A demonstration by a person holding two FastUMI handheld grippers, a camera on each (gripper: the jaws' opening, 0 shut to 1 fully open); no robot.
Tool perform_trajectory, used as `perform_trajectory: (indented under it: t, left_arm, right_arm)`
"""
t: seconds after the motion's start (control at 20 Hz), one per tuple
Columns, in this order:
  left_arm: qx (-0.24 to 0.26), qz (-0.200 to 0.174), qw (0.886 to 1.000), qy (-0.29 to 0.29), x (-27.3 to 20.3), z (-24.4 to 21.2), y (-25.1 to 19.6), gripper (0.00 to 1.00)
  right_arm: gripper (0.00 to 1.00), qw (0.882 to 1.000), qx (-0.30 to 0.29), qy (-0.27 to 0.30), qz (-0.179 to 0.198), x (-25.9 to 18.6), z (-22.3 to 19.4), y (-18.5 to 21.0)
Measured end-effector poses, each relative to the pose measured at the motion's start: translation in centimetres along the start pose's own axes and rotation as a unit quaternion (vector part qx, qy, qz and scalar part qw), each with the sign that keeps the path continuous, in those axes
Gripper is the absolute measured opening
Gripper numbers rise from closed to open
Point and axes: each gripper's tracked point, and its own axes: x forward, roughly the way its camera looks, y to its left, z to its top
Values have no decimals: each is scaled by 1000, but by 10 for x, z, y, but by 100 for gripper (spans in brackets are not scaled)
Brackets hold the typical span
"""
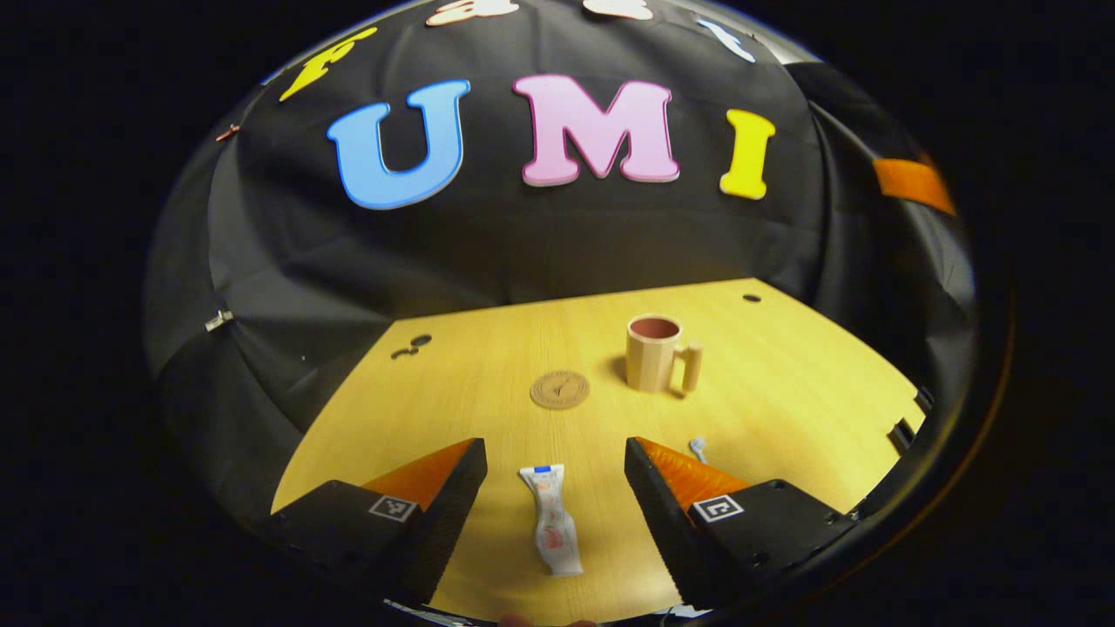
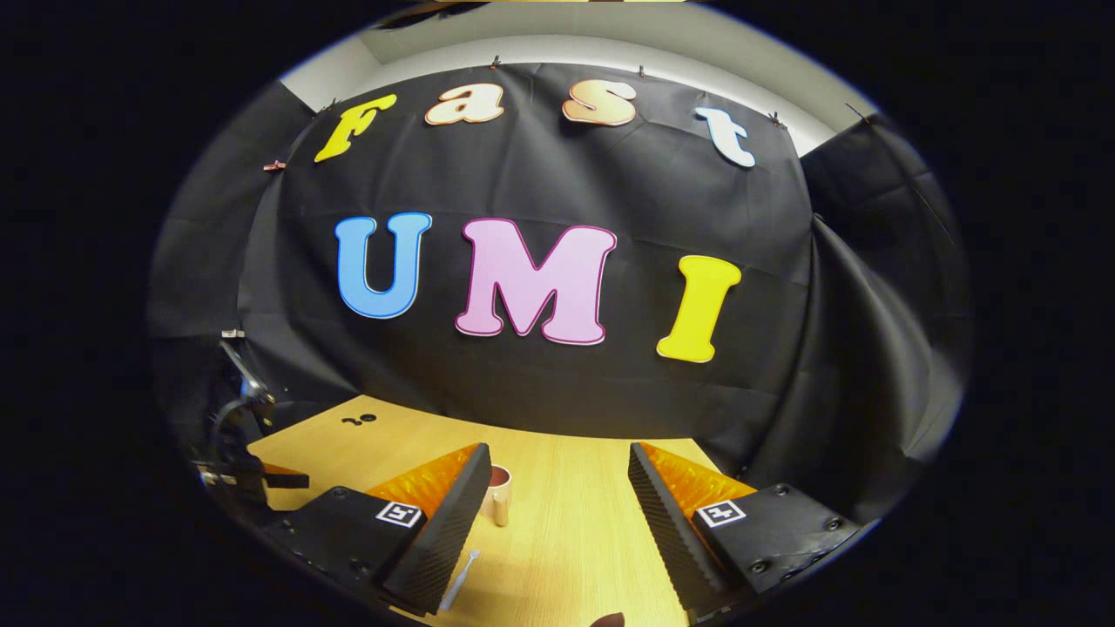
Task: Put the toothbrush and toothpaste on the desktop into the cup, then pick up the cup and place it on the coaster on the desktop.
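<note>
In the left gripper view a white toothpaste tube (image 1: 550, 521) lies flat on the wooden desktop (image 1: 801, 401), between the spread fingers of my open left gripper (image 1: 555, 448). Beyond it sits a round brown coaster (image 1: 559, 389). To the coaster's right stands a beige cup (image 1: 653, 353), upright, handle to the right. One end of the pale toothbrush (image 1: 699, 448) peeks out beside the right finger. In the right gripper view my right gripper (image 2: 559, 453) is open above the desktop with nothing between its fingers. Its left finger partly hides the cup (image 2: 500, 492), and the toothbrush (image 2: 460, 579) lies near that finger.
The black cloth wall closes the booth at the back and on both sides. Small dark holes (image 1: 411, 347) mark the desktop's far left, and another hole (image 1: 751, 298) the far right. The other gripper (image 2: 261, 477) shows at the left of the right gripper view.
</note>
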Motion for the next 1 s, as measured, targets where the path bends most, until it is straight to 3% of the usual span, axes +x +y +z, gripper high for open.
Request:
perform_trajectory:
  t: [0.4, 0.8, 0.85, 0.95, 1.0]
  left_arm:
    - [18, 11, 993, 113, 66, -81, 8, 91]
    - [1, 7, 990, 144, 88, -96, 6, 87]
    - [3, 10, 989, 147, 90, -97, 4, 84]
    - [11, 12, 989, 145, 87, -98, 3, 62]
    - [15, 11, 990, 143, 88, -98, 0, 56]
  right_arm:
    - [97, 999, -2, 38, -17, 18, -31, -22]
    - [97, 998, 4, 59, -13, 42, -47, -25]
    - [97, 998, 5, 60, -11, 44, -48, -24]
    - [97, 998, 8, 64, -9, 47, -52, -22]
    - [97, 998, 10, 68, -7, 48, -54, -21]
